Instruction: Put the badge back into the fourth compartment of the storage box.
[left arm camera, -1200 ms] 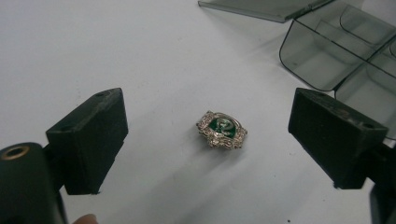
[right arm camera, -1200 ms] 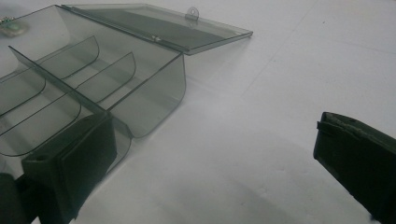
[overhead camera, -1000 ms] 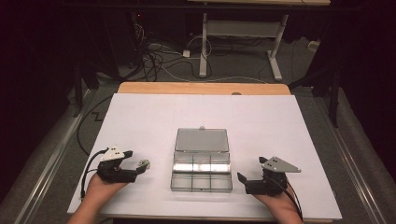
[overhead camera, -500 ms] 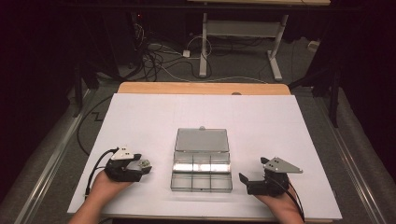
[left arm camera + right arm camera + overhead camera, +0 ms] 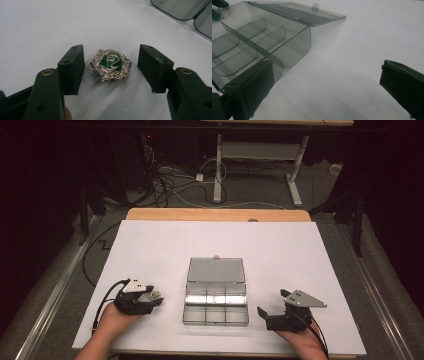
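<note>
A small silver badge [image 5: 110,65] with a green face and a snake-like curl lies flat on the white table, left of the clear box [image 5: 216,307]. My left gripper [image 5: 111,68] straddles it; its jaws have just been closing, and a gap still shows between each pad and the badge. In the high view the badge [image 5: 155,294] sits at the tip of the left gripper [image 5: 151,298]. My right gripper [image 5: 269,314] rests open on the table just right of the box, with nothing between its fingers [image 5: 252,85].
The clear compartment box [image 5: 262,42] has its lid [image 5: 307,12] folded back flat toward the far side. White sheet [image 5: 280,245] covers the table; a wooden edge [image 5: 215,214] runs along the back. Cables and desk legs lie on the floor beyond.
The left gripper has shifted a little to the right, toward the badge, and its jaws stand narrower around it. The right gripper has stayed still.
</note>
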